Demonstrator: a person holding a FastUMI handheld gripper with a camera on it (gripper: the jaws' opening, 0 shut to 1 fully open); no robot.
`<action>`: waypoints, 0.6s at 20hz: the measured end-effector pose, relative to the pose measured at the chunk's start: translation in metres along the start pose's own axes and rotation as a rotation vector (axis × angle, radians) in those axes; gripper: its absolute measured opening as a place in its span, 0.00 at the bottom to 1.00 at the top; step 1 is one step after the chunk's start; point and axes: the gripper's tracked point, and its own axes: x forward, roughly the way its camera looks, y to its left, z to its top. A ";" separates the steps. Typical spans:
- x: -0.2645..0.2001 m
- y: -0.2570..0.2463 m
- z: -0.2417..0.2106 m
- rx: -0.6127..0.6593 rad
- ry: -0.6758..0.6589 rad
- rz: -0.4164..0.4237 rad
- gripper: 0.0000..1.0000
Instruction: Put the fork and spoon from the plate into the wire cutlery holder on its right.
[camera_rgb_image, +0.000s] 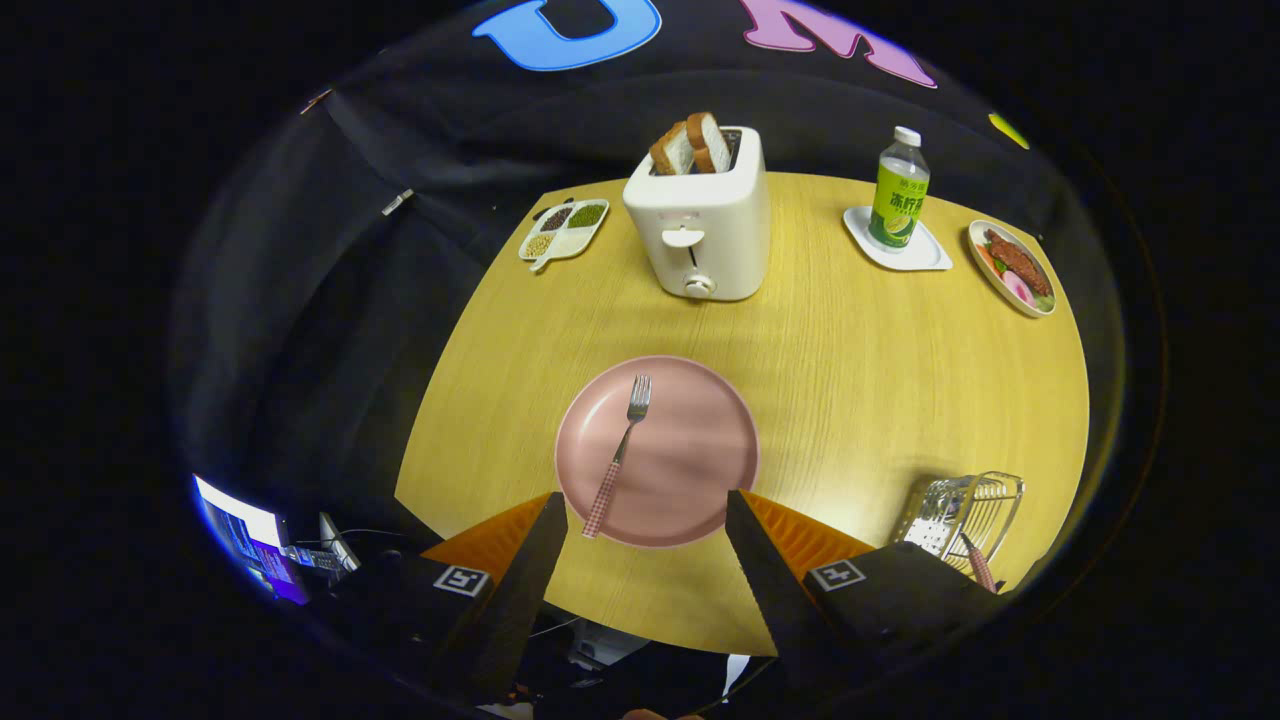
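Wooden desk (850, 400) under me, round-edged, with black cloth behind it. Starting at my left, the pink plate (690, 450) sits just ahead of my fingers, and the fork (618, 455) lies alone on it, checked handle toward me, tines pointing away. My claw (645, 520) is spread wide and holds nothing, hovering over the plate's near rim. Off to the right stands the wire cutlery holder (965, 510), with a checked handle (978, 568) already poking out; I take that for the spoon. So, by my reckoning, half is done: the fork is left.
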 end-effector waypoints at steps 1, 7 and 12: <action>0.013 0.003 -0.004 0.005 0.025 -0.004 0.99; 0.074 0.022 -0.019 0.053 0.134 -0.027 0.99; 0.104 0.030 -0.037 0.071 0.202 -0.055 0.98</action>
